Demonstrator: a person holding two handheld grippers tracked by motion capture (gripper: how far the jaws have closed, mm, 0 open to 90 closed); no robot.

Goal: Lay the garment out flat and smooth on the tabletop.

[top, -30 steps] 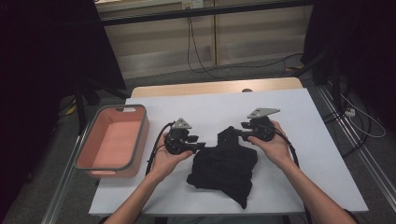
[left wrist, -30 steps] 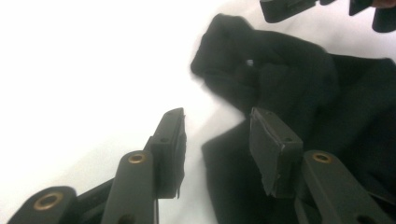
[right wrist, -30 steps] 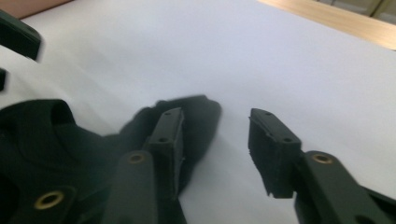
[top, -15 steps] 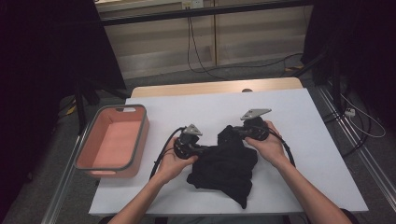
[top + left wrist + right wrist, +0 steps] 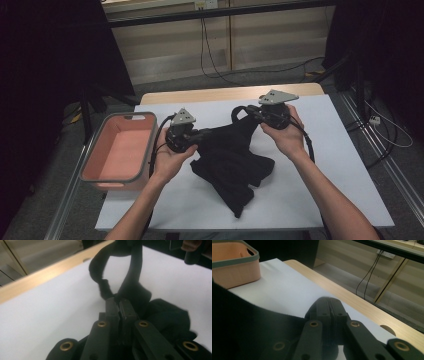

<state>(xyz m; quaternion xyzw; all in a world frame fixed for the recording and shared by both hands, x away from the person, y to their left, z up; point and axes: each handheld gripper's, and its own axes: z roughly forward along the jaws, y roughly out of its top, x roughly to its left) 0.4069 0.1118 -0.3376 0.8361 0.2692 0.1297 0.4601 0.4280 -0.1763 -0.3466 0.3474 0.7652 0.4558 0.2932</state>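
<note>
Both tools up off surface since earlier frame, jaws just closed. My left tool and right tool pinch black garment at frame centre, top stretched, bulk on surface. Risk: thin pinch slips; hem drags, bunches.

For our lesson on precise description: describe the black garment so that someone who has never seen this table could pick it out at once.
Start at the white table with the pink basket at its left edge. To the basket's right, in the middle, the black garment hangs stretched between the left tongs and right tongs, both shut on it, its lower part resting crumpled on the table. It is the one dark, soft thing there.
</note>
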